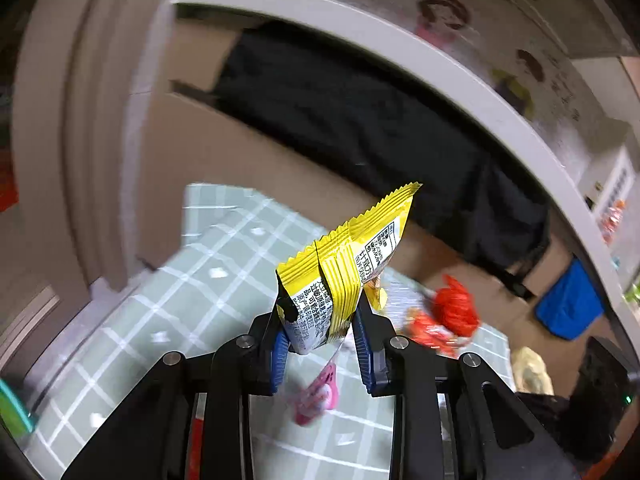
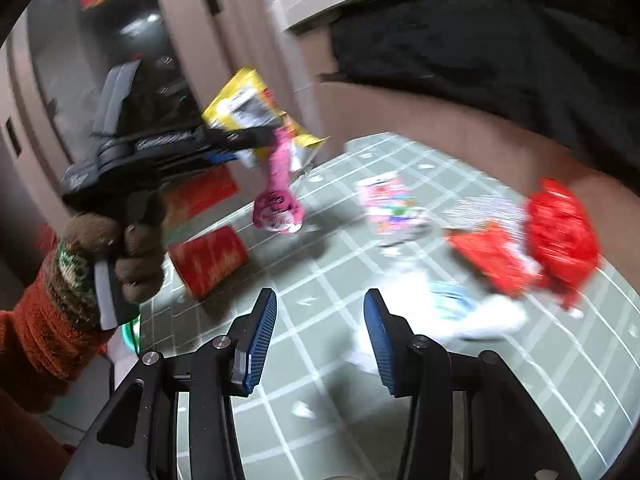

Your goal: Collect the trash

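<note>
Left claw (image 1: 322, 334) pinches yellow wrapper (image 1: 352, 264), its lower end hidden.

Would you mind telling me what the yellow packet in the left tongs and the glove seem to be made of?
Yellow packet: likely thin plastic or foil film, glossy; it has a crimped zigzag edge, sharp creases and printed text. Glove: knitted yarn, perhaps wool, matte and fuzzy; ribbed loops show in brown, green and orange bands.
</note>
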The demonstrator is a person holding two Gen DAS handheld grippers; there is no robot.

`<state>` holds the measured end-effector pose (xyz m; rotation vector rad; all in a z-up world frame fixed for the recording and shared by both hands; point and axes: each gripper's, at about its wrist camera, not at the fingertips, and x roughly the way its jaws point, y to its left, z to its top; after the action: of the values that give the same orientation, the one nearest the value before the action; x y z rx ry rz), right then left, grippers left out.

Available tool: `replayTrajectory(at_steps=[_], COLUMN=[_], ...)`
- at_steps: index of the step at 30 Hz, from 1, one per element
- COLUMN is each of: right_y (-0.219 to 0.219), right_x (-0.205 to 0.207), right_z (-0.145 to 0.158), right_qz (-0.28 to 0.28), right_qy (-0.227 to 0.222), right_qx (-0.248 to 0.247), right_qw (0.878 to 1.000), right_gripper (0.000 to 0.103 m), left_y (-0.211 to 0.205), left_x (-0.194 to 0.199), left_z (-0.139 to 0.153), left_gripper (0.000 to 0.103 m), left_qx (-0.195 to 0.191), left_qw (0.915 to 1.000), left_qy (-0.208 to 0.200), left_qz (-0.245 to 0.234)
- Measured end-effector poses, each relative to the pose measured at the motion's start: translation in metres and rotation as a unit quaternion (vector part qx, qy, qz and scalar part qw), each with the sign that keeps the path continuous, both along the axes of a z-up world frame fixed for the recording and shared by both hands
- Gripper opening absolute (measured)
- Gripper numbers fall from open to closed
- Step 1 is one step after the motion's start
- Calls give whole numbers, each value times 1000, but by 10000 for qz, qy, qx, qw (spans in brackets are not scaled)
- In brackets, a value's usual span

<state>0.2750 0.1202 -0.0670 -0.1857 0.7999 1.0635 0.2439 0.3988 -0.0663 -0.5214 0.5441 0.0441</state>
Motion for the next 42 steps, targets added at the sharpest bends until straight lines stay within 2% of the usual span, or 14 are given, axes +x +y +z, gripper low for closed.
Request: replayTrajectory(at_steps=[5,8,11,18,24,25,27,28,29,34,38,40,42], right_y=[19,10,0,-21,-40,-43,-55,-60,-67,-95,-106,-108,-110], right_x=[-12,-10,-2,7,10,11,13,13,15,20,18,18,17], right_z=[-6,-6,-9,-7,6,8,14,15,17,20,18,16,14], right_qz=[210,82,-131,-533,-941,-1017,-1265,-1364,-1500,-1954,-2029,-2040,-2043], right_qy=[5,-122,-29,22,-401,-467,-623,-664,-698,-676,-626,-585,-524], right_qx=[-131,-280,-290,-233,-214,-211,-182,-161,-129,15,57,100,159], right_qw=[9997,9995,9995,9983,9945,9935,9898,9883,9861,9784,9772,9772,9774], right_gripper=[42,42,43,43,43,43,42,42,42,42,42,42,42], left_y=[31,31,27,1,-46,-56,-70,-80,-84,-109,-106,-101,-88], left_x=[-6,-5,-2,5,8,8,10,11,12,3,-26,-42,-55], left_z=[-33,-39,-42,-46,-46,-46,-49,-50,-50,-36,4,24,36], left_gripper=[30,30,30,30,30,32,51,70,77,77,79,80,83], left_qx=[-535,-611,-636,-785,-971,-1055,-1220,-1279,-1270,-871,-781,-584,-301], left_qw=[9982,9978,9977,9957,9891,9863,9807,9775,9764,9788,9793,9814,9869], left_qy=[234,246,236,277,347,371,373,417,449,537,108,-48,-123], left_qz=[111,66,-50,-396,-1049,-1209,-1484,-1625,-1688,-1776,-1866,-1827,-1578])
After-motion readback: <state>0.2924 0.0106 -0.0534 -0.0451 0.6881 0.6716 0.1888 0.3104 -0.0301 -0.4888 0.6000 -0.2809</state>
